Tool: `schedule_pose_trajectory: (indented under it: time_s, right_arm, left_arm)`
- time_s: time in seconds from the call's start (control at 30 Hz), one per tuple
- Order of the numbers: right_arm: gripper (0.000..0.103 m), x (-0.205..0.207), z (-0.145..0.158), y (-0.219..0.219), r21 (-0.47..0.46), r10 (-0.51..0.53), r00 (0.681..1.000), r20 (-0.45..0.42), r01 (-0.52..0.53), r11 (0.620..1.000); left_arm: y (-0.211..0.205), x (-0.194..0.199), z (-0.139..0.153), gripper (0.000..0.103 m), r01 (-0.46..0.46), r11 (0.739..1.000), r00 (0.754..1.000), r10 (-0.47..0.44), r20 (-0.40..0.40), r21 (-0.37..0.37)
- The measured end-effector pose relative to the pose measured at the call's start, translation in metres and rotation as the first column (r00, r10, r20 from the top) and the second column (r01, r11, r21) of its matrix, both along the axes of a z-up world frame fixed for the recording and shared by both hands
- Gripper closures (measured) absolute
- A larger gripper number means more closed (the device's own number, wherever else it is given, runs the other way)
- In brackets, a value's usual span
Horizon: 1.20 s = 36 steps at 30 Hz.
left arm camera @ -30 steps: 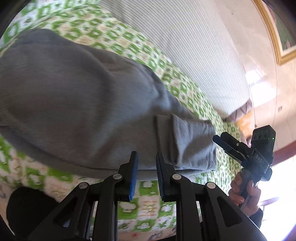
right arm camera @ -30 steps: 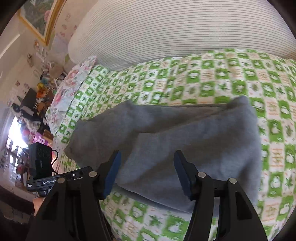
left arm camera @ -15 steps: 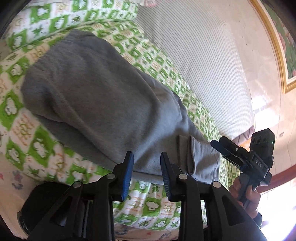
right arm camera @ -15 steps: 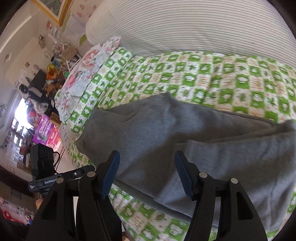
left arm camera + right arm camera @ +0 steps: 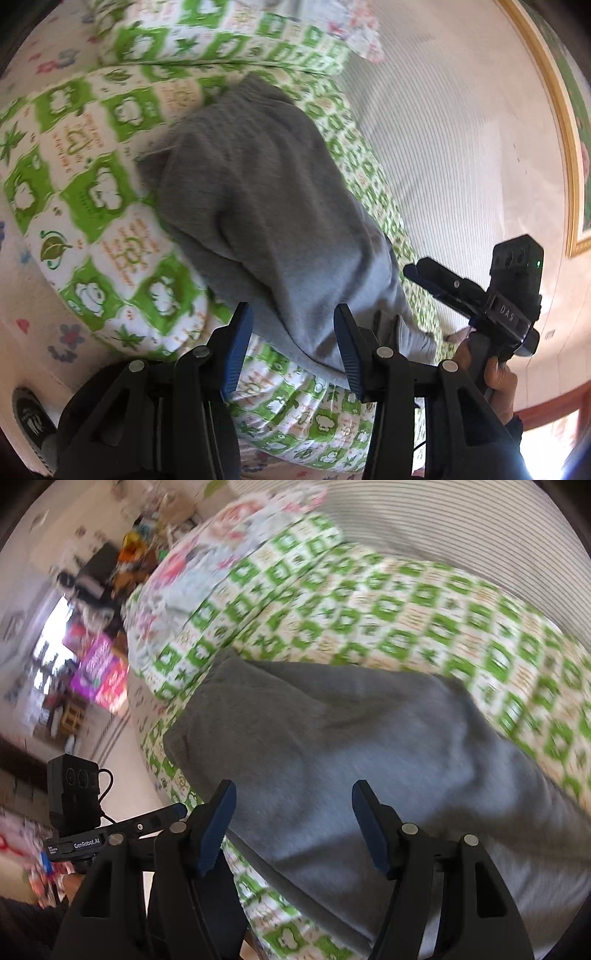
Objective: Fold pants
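Grey pants (image 5: 266, 221) lie folded lengthwise on a green and white patterned quilt (image 5: 92, 192). They also show in the right wrist view (image 5: 351, 760). My left gripper (image 5: 293, 347) is open and empty, just above the near edge of the pants. My right gripper (image 5: 291, 823) is open and empty above the pants near their end. The right gripper also shows in the left wrist view (image 5: 424, 273), beside the far end of the pants. The left gripper shows in the right wrist view (image 5: 173, 812).
A striped grey cushion (image 5: 461, 535) lies behind the quilt. A floral pillow (image 5: 221, 542) sits at the quilt's end. A gold picture frame (image 5: 569, 155) hangs on the wall. Cluttered shelves and boxes (image 5: 96, 672) stand beyond the bed's edge.
My left gripper has opened wider and pulled back from the pants. Both cameras have drawn back and swung, so more of the quilt shows. The right gripper stays open.
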State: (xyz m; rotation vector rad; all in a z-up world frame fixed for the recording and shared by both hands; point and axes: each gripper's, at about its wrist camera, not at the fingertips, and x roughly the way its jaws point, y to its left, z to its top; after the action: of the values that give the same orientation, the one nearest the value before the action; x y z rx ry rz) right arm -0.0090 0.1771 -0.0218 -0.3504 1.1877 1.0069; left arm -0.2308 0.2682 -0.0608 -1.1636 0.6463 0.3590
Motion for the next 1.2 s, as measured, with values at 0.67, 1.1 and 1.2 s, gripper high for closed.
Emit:
schedule_pose_trajectory:
  time_s: [0.67, 1.1, 1.2]
  right_arm:
    - [0.027, 0.013, -0.013, 0.157, -0.154, 0.282, 0.959, 0.033, -0.274, 0.949]
    - [0.026, 0.021, -0.059, 0.238, -0.22, 0.368, 0.93, 0.008, -0.357, 0.908]
    - [0.026, 0.025, -0.073, 0.252, -0.232, 0.37, 0.929, -0.003, -0.36, 0.904]
  left_arm:
    - [0.044, -0.012, -0.029, 0.039, -0.17, 0.979, 0.985, 0.169, -0.023, -0.109]
    - [0.058, 0.001, -0.044, 0.024, -0.248, 0.956, 0.969, 0.248, -0.018, -0.154]
    - [0.061, 0.008, -0.045, 0.024, -0.26, 0.956, 0.966, 0.259, -0.024, -0.139]
